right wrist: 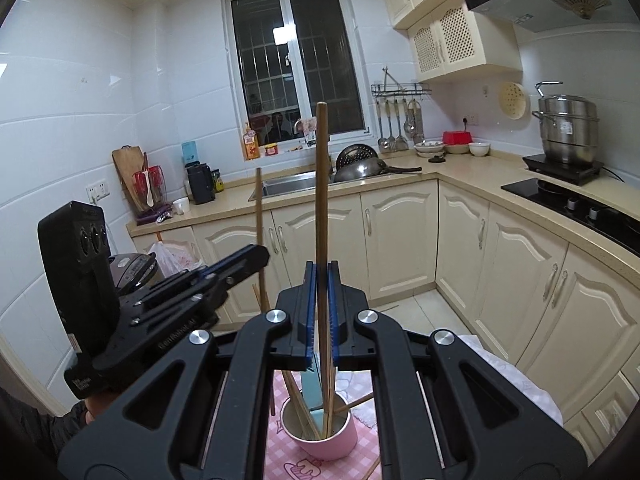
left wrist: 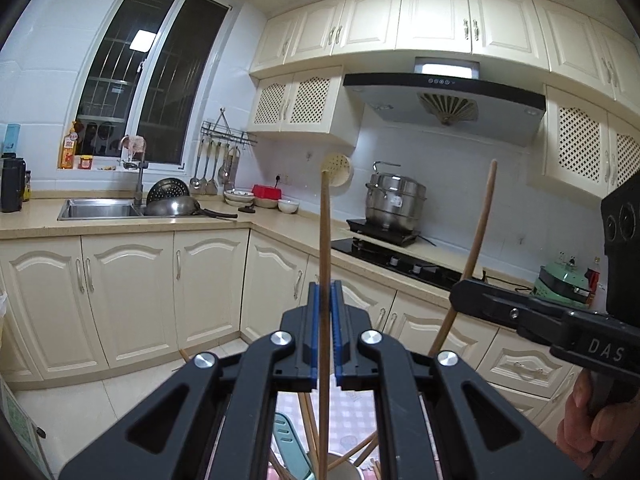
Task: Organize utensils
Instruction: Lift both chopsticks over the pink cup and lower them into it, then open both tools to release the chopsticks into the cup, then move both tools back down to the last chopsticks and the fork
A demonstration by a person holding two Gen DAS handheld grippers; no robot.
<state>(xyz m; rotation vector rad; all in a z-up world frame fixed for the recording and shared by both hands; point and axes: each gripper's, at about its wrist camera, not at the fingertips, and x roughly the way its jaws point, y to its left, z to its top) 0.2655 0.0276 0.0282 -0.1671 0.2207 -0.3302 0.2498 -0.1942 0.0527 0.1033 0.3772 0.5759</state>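
Chopsticks: one upright in left claw (left wrist: 325,320), one (right wrist: 321,200) in right claw (right wrist: 321,300), both clamped tight, above pink cup (right wrist: 320,436). Step: sorting. Next likely needs steady lowering into cup.

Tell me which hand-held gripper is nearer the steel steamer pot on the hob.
Right. The right hand-held gripper sits on the stove side, closer to the steamer pot; the left hand-held gripper is farther, toward the wall.

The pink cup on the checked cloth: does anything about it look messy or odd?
Yes. The pink cup holds chopsticks leaning crosswise in all directions rather than standing together, with a pale blue utensil among them. One more chopstick lies loose on the cloth beside it.
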